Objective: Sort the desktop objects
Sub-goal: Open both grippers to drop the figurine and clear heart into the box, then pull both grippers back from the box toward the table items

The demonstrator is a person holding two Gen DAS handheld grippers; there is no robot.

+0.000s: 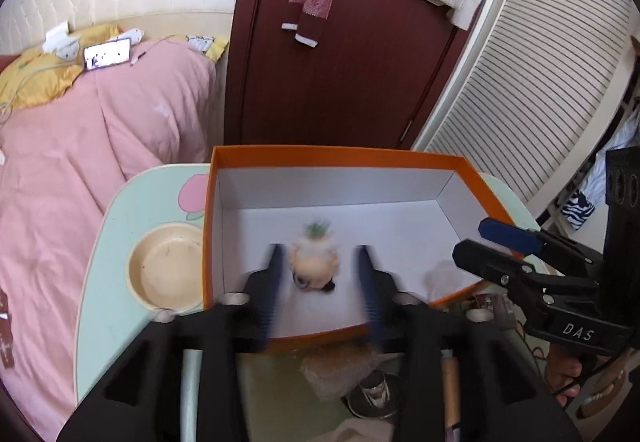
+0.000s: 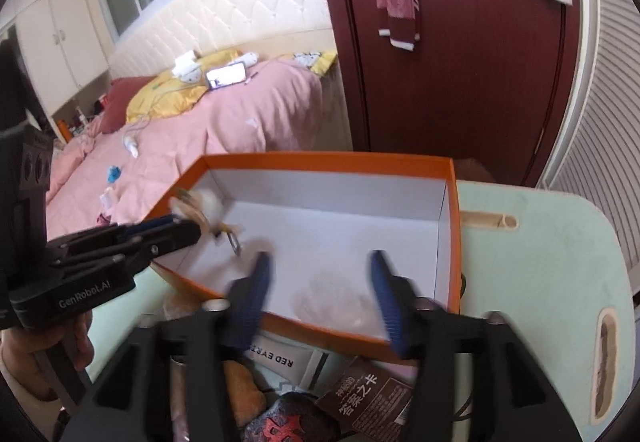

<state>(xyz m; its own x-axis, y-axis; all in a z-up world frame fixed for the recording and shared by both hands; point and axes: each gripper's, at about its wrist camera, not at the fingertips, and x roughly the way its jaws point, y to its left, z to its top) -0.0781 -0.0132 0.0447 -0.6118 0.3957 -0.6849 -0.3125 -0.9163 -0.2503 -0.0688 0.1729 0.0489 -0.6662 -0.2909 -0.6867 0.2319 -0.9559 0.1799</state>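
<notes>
An open orange box (image 1: 304,153) with a white inside stands on the pale green table (image 1: 120,209). A small plush doll keychain (image 1: 316,262) with a green tuft is blurred over the box floor, between the fingers of my left gripper (image 1: 318,274), which is open and not touching it. In the right wrist view the doll (image 2: 204,207) shows at the box's left wall, just off the left gripper's tips. My right gripper (image 2: 320,282) is open and empty over the box's near edge (image 2: 320,330). A faint clear plastic item (image 2: 332,302) lies on the box floor between its fingers.
A cream bowl (image 1: 166,266) sits on the table left of the box. Below the right gripper lie a brown card pack (image 2: 368,398), a white packet (image 2: 280,360), a tan plush (image 2: 244,390) and a dark red-marked item (image 2: 288,422). A pink bed (image 1: 80,145) and a dark red door (image 1: 340,53) stand behind.
</notes>
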